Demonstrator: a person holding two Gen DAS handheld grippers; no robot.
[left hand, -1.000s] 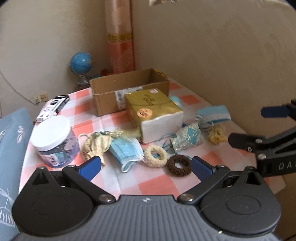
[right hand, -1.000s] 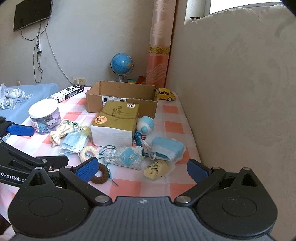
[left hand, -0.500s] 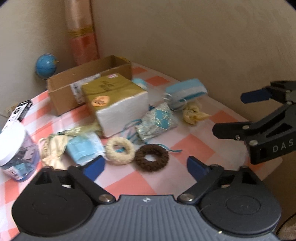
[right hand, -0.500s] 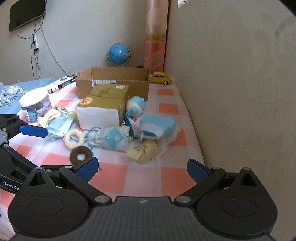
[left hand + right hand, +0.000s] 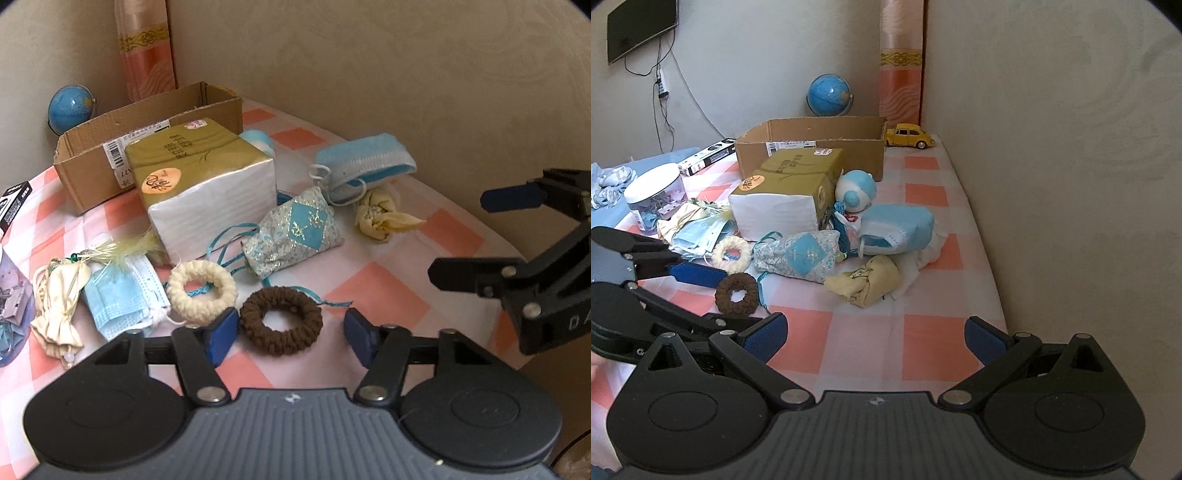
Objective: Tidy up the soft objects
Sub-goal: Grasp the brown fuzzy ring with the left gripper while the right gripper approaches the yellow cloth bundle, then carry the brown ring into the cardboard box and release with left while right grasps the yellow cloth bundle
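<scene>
Through the left wrist camera, I saw my left tongs (image 5: 290,334) angled down at the checked surface (image 5: 384,291), their jaws closing around the brown scrunchie (image 5: 281,320). The scrunchie lay flat between the two blue pads; the left pad (image 5: 221,334) sat just beside its rim, the right pad (image 5: 360,341) stood apart from it, so nothing was gripped. Just behind and to the left lay the cream scrunchie (image 5: 201,290), with a blue face mask (image 5: 118,306) and a cream cloth pouch (image 5: 59,302) beyond that. A glittery blue pouch (image 5: 295,232) lay behind the brown scrunchie, a yellow knotted cloth (image 5: 384,218) to its right, and a folded blue mask (image 5: 364,164) further back. The tissue pack (image 5: 207,188) stood in front of the cardboard box (image 5: 122,151). My right tongs (image 5: 509,236) hung at the right edge, above the surface.

Through the right wrist camera, my right tongs (image 5: 875,336) were spread wide with nothing between them, only bare checked cloth (image 5: 923,347) below. The left tongs (image 5: 735,301) reached in from the left, one finger on each side of the brown scrunchie (image 5: 737,294). The yellow knotted cloth (image 5: 866,282) lay ahead of me near the middle, touching the folded blue mask (image 5: 897,230). Behind stood the tissue pack (image 5: 786,192), a small blue-and-white ball toy (image 5: 855,190), the cardboard box (image 5: 812,147), a yellow toy car (image 5: 910,134) and a globe (image 5: 829,94).
</scene>
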